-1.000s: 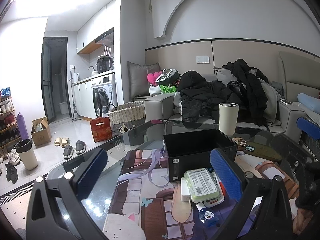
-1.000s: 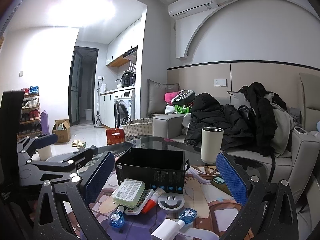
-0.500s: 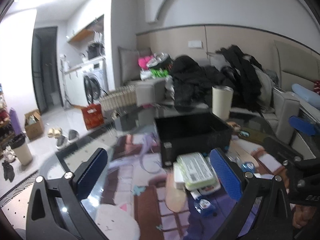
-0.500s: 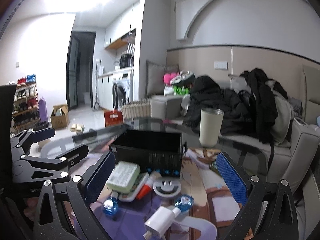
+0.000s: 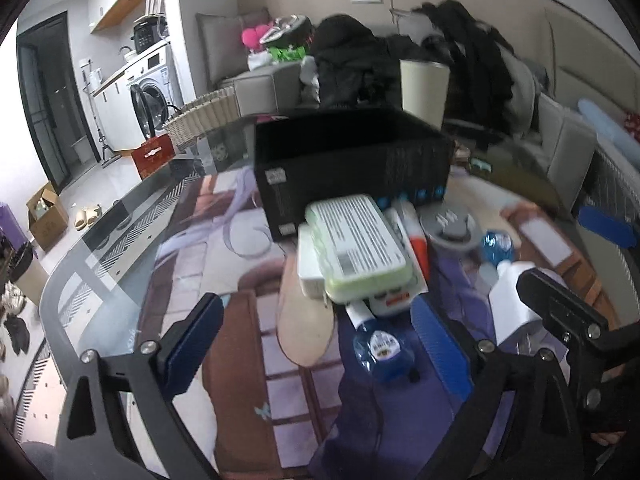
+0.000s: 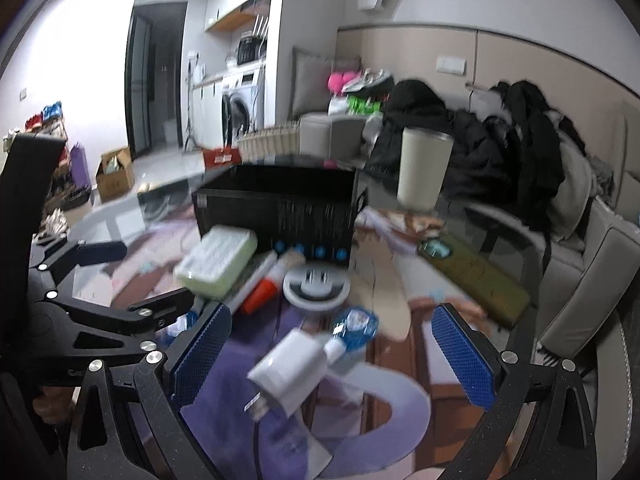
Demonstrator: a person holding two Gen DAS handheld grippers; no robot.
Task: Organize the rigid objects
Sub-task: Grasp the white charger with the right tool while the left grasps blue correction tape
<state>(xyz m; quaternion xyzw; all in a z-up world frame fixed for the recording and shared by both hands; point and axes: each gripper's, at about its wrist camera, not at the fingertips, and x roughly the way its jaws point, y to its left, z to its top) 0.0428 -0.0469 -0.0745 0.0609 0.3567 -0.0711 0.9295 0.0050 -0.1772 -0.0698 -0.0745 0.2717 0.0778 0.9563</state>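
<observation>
An open black box [image 5: 352, 168] stands on the glass table, also in the right wrist view [image 6: 276, 208]. In front of it lie a pale green case [image 5: 358, 246] [image 6: 218, 260], a small blue bottle [image 5: 380, 346], a round grey plug [image 5: 450, 226] [image 6: 316, 284], a second blue bottle [image 6: 354, 326], a white charger [image 6: 288, 372] and a red-capped tube [image 6: 260, 292]. My left gripper [image 5: 316, 344] is open and empty, just short of the green case and blue bottle. My right gripper [image 6: 332, 352] is open and empty, with the white charger between its fingers.
A cream tumbler [image 6: 424, 168] stands behind the box to the right. A sofa piled with dark clothes [image 6: 500, 152] lies beyond the table. A patterned mat [image 5: 248, 320] covers the table. A dark green pad [image 6: 476, 272] lies at right.
Both grippers have tilted down and moved forward toward the pile of small objects. Both remain open.
</observation>
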